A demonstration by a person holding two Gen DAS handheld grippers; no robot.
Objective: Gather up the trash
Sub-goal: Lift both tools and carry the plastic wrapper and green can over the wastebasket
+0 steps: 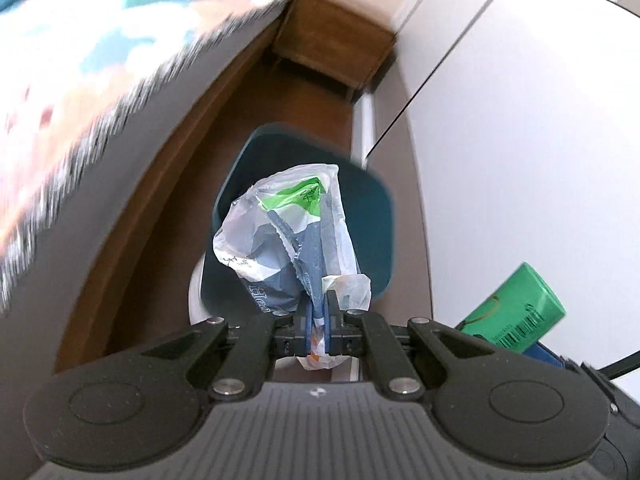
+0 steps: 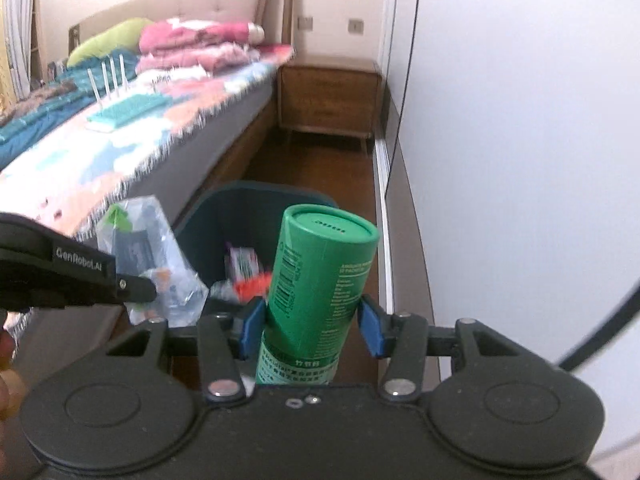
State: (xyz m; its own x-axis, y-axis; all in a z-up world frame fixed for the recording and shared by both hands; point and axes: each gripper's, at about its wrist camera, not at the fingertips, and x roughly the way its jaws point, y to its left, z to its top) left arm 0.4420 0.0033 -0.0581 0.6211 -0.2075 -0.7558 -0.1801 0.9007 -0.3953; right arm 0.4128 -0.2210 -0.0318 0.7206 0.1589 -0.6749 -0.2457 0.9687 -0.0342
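Left gripper (image 1: 319,312): I am clamping jaws on plastic wrapper (image 1: 288,232); right gripper (image 2: 310,330): jaws gripping green tube (image 2: 320,280). Risk: tube slipping, missing bin (image 1: 376,208).

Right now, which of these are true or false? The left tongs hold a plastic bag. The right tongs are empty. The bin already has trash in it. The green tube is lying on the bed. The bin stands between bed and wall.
1. True: the left tongs pinch a crumpled plastic bag.
2. False: the right tongs hold a green tube.
3. True: wrappers lie inside the dark bin.
4. False: the tube is held near the bin.
5. True: it stands on the floor between the bed and the white wall.
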